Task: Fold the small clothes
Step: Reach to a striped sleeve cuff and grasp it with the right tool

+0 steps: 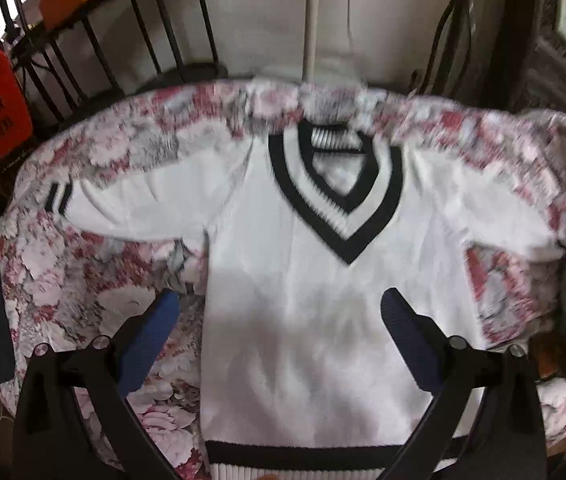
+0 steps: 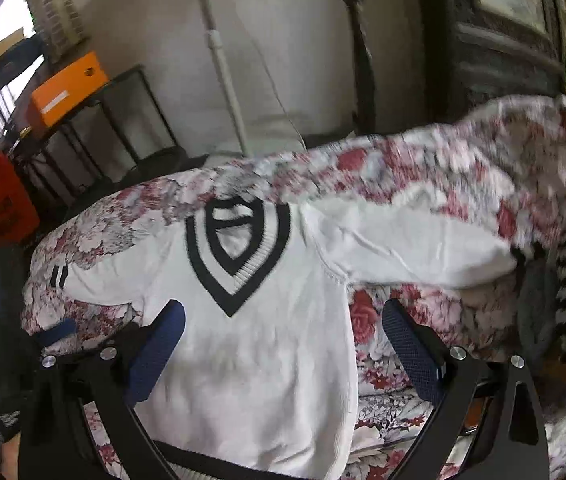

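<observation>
so far no fold shows: the white knitted v-neck sweater with black trim [image 1: 303, 280] lies spread flat, front up, both sleeves out, on the floral pink-and-white cloth [image 1: 83, 272]. left gripper [image 1: 281, 312] spread wide, empty, over the sweater's lower body; right gripper [image 2: 283, 320] spread, empty, over its right side edge.

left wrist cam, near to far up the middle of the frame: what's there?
Black hem band → white sweater body → black-striped V-neck collar → floral cloth edge → white pipe on the wall.
</observation>
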